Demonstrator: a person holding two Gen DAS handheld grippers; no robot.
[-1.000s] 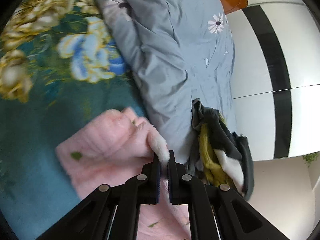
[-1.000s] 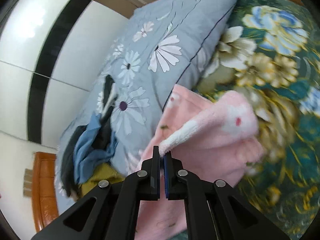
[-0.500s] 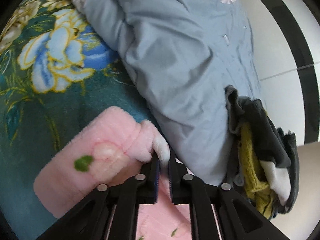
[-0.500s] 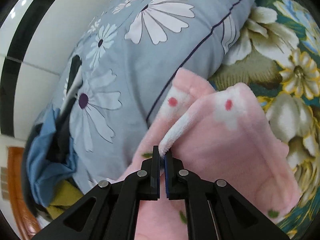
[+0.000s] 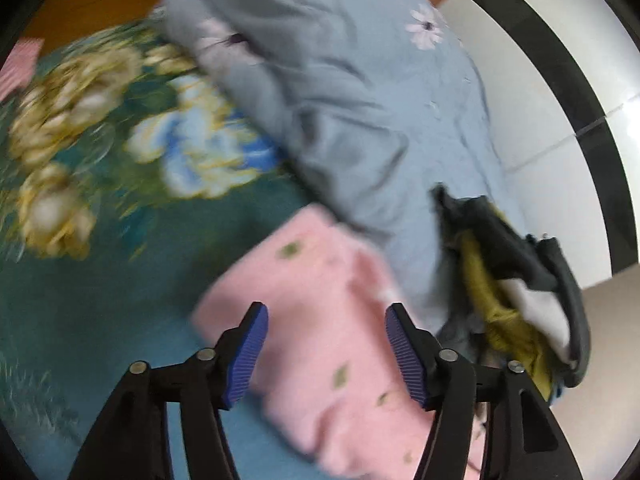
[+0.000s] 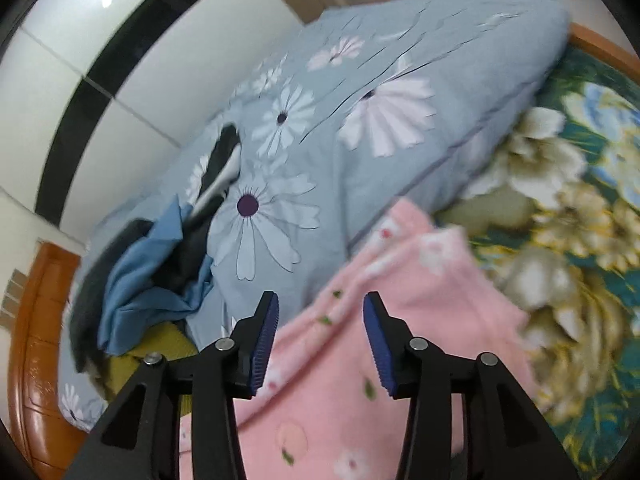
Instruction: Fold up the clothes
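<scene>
While no writing could be read anywhere, the left tool (image 5: 325, 322) hung released, jaws spread wide and empty, over the pink fleece garment (image 5: 320, 320) lying folded on the green floral bedspread (image 5: 80, 320), with open bedspread to its left. The right tool (image 6: 321, 314) was likewise spread and empty above the garment, whose far edge touched the grey daisy quilt (image 6: 340, 160); a heap of dark clothes (image 6: 160, 272) sat left.

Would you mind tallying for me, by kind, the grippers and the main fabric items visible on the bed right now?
Grippers: 2, the left gripper and right gripper, both open.
Pink fleece garment: 1.
Grey-blue daisy duvet: 1.
Pile of mixed clothes: 1 heap; pieces within it are too tangled to count.
Green floral bedspread: 1.
Total: 6.
</scene>
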